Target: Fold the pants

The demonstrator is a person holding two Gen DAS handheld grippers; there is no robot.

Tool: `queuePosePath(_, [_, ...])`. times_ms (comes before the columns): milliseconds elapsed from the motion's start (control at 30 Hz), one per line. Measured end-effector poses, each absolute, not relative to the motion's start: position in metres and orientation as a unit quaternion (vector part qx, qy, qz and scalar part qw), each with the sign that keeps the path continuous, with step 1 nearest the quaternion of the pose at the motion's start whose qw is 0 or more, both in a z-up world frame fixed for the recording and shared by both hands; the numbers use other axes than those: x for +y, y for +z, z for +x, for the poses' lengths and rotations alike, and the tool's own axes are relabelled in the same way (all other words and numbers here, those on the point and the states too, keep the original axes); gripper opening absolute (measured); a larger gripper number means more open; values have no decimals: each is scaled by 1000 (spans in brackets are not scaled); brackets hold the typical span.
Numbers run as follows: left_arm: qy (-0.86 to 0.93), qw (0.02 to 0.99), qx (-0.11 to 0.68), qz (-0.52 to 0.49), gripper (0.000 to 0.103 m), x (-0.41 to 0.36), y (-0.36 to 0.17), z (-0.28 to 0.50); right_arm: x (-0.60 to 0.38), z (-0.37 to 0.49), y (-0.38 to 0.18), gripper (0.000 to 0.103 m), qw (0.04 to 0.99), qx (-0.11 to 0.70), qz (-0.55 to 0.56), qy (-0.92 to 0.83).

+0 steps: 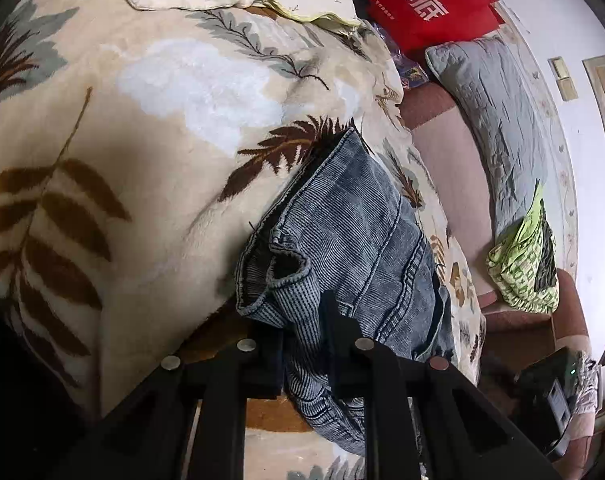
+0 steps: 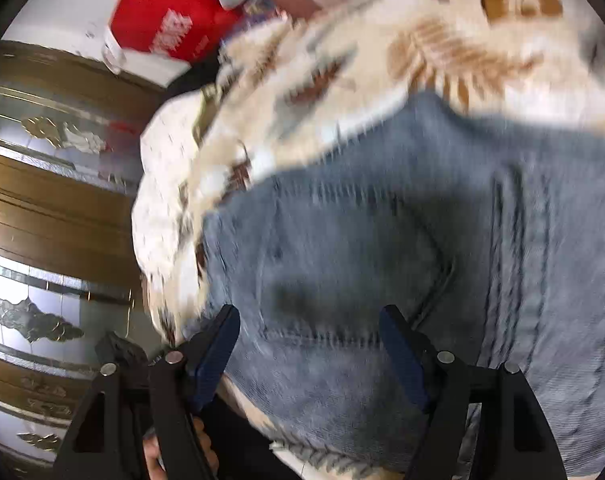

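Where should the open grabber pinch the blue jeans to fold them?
Probably the jeans hem edge nearest the right gripper, coming from above. That edge lies flat on the leafy blanket, and the open jaws already straddle it.

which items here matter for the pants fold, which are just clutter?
Job: jeans, left gripper pinching them, right gripper open above them, leaf-print blanket underneath.
Clutter: red bag, grey pillow, green cloth.
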State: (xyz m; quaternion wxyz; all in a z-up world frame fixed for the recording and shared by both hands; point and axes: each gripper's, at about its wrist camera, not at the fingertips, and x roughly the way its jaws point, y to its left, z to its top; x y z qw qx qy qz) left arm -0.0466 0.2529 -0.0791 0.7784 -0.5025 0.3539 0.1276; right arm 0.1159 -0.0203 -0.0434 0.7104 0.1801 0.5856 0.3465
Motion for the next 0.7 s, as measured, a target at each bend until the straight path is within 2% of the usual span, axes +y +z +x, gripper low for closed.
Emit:
queuePosePath(67, [131,783,357,-492,16,251,-77,-45,-17,123,-55,75,714,594,171,329])
queuePosePath(133, [134,787,361,-482,16,249,-76,-44,-9,128,-91,76,690,631,158,318])
queuePosePath(433, [151,803,371,-441,15,240,-70,-40,-32,98,-47,76,704,606,160,335])
queuePosePath(533, [155,809,374,-427,15,238,-69,-40,-25,88,-51,76,685,616,161,354])
queuePosePath(633, [160,813,376,-414,15,235,-68,-38,-2,85,-82,77,657,657,125,348])
queuePosePath(700, [163,818,377,-404,15,233,-66,-38,1,84,-76,80,665,653,120,342])
